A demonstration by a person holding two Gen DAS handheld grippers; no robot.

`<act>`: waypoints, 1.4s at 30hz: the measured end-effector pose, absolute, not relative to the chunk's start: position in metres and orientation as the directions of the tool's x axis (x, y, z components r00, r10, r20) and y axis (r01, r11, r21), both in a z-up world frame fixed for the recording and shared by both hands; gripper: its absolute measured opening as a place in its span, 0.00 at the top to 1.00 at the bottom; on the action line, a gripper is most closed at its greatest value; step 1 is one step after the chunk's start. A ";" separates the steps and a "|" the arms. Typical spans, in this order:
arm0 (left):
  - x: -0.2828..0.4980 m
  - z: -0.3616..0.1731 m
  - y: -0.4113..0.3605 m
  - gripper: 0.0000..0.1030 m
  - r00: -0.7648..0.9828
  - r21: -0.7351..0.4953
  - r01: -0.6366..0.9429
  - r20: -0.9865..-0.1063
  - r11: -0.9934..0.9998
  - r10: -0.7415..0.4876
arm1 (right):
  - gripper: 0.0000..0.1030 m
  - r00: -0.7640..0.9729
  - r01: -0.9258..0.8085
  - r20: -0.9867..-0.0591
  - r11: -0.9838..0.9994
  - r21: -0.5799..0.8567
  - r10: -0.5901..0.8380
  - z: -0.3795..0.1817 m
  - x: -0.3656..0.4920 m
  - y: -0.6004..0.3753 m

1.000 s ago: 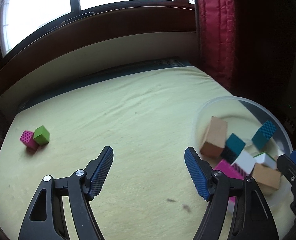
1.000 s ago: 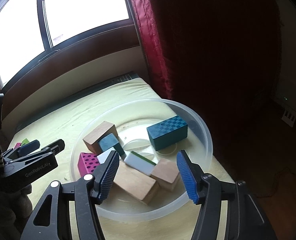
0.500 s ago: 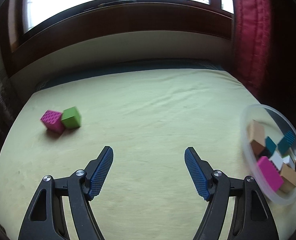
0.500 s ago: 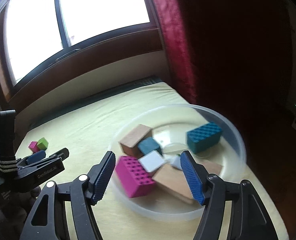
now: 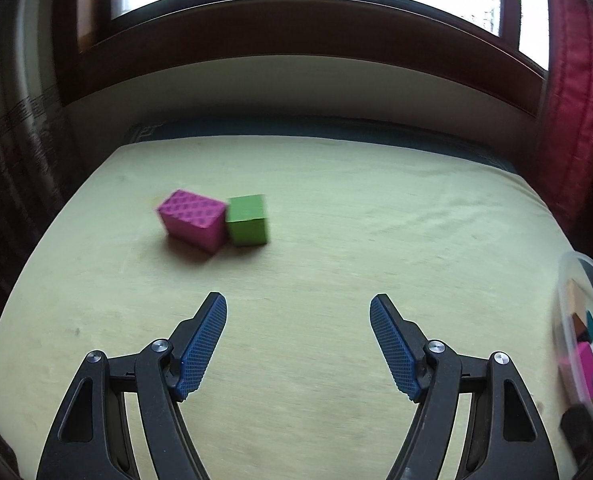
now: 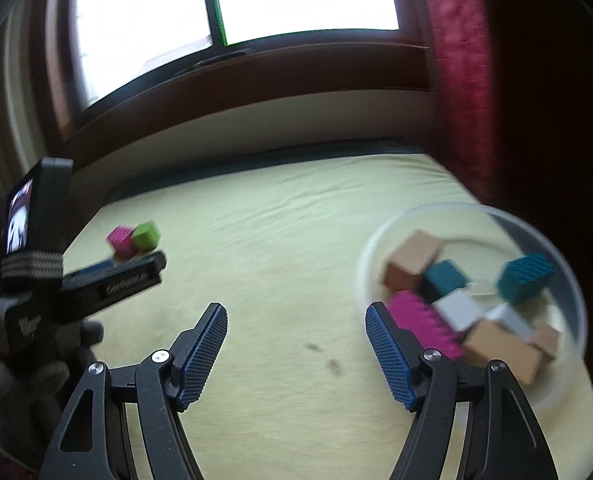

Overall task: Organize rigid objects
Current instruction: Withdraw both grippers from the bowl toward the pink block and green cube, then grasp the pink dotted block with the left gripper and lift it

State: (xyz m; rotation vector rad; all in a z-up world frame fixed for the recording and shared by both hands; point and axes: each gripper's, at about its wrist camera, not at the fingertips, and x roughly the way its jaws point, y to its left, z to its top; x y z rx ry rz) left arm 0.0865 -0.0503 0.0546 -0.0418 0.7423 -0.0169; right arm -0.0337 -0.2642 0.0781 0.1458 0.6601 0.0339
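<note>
**Two blocks left on the bed**

My left hand-held gripper (image 5: 298, 312) hangs spread and empty; my right hand-held gripper (image 6: 296, 320) is opening, nothing between. Beyond, the pink block (image 5: 192, 220) touches the green block (image 5: 248, 219). The bowl (image 6: 568, 280) holds the others.
</note>
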 end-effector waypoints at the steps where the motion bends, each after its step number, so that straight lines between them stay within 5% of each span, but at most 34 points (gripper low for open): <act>1: 0.087 0.054 -0.047 0.27 0.736 -0.046 -0.007 -0.676 0.999 -0.026 | 0.26 0.784 0.001 -0.615 0.990 0.144 0.088 0.076 -0.031 -0.259; 20: 0.128 0.039 0.038 0.27 0.695 -0.076 -0.173 -0.716 0.982 0.067 | 0.26 0.710 -0.077 -0.688 0.988 0.135 0.150 0.049 -0.004 -0.211; 42: 0.189 0.032 0.028 0.23 0.705 -0.069 -0.117 -0.709 0.991 0.034 | 0.26 0.686 -0.062 -0.713 0.988 0.140 0.144 0.039 0.003 -0.207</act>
